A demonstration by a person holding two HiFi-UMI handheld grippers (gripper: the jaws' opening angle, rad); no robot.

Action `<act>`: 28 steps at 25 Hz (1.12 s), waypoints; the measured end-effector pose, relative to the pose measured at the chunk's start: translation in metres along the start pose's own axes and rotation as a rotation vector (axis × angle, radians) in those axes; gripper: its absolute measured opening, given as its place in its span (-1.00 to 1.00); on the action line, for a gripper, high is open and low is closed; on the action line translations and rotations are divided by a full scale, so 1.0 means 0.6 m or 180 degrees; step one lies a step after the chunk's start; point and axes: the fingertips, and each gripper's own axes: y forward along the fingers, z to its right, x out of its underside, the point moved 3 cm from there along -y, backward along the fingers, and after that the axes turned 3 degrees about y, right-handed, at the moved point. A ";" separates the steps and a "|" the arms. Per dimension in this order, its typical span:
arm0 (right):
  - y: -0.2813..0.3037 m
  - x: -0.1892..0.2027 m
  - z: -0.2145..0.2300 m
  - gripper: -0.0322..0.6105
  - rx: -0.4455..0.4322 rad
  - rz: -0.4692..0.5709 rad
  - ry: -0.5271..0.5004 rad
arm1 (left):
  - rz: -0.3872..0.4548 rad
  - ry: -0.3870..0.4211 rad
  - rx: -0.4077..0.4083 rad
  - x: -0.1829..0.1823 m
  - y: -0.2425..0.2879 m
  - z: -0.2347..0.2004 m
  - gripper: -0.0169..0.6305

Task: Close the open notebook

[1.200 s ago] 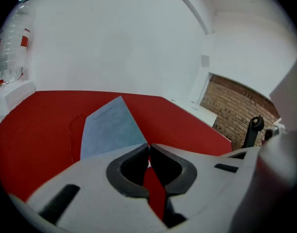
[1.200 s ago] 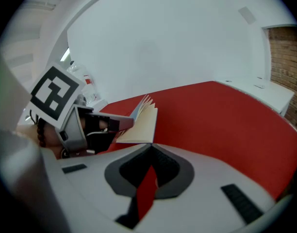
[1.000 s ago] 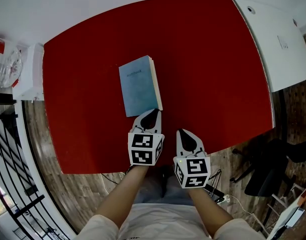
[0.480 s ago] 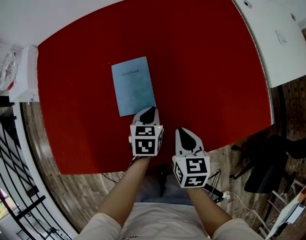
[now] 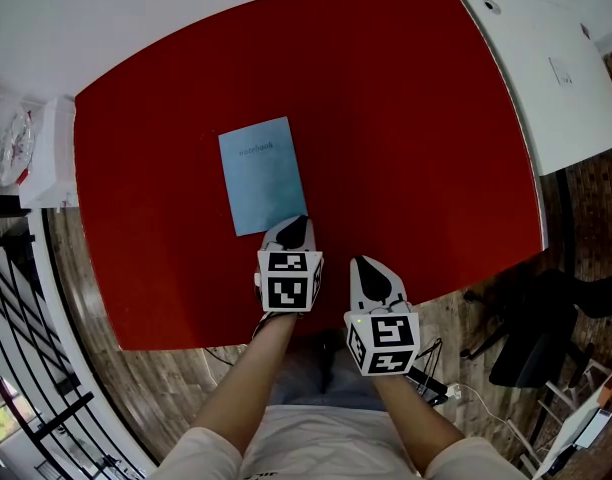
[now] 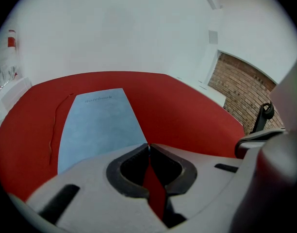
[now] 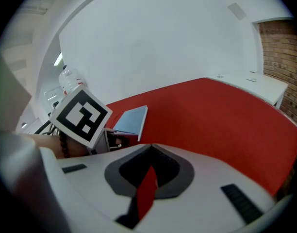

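Note:
The light blue notebook [image 5: 262, 174] lies closed and flat on the red table [image 5: 406, 118], cover up. It also shows in the left gripper view, notebook [image 6: 97, 125], and in the right gripper view, notebook [image 7: 131, 119]. My left gripper [image 5: 296, 226] is shut with nothing in it, its tips right at the notebook's near right corner. To its right, my right gripper [image 5: 369, 272] hovers over the table's near edge, shut and empty.
A white table [image 5: 546, 78] adjoins the red one at the right. A white shelf with clear bottles [image 5: 11, 138] stands at the left. A black chair [image 5: 546, 338] is on the wooden floor at the right. A thin cord [image 6: 54, 130] lies left of the notebook.
The notebook's cover, still propped up a second ago, now lies flat and shut. My left gripper has sunk slightly at the notebook's near corner. The right gripper has stayed put.

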 end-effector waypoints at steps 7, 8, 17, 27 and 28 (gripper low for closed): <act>-0.002 -0.004 0.002 -0.88 -0.0019 -0.0015 -0.0048 | -0.0009 0.0078 0.0083 -0.001 0.002 0.007 -0.85; -0.003 -0.005 0.002 -0.88 -0.0019 -0.0016 -0.0058 | -0.0009 0.0082 0.0092 -0.001 0.002 0.009 -0.82; -0.020 -0.008 0.007 -0.88 0.0011 -0.0082 -0.0182 | 0.0000 -0.0086 0.0133 -0.010 -0.014 0.001 -0.81; -0.086 -0.070 -0.040 -0.88 -0.0127 -0.0035 -0.0530 | 0.0430 -0.0104 0.0123 -0.066 -0.203 0.005 -0.84; -0.092 -0.075 -0.047 -0.88 -0.0124 -0.0056 -0.0556 | 0.0465 -0.0100 0.0119 -0.067 -0.223 0.009 -0.89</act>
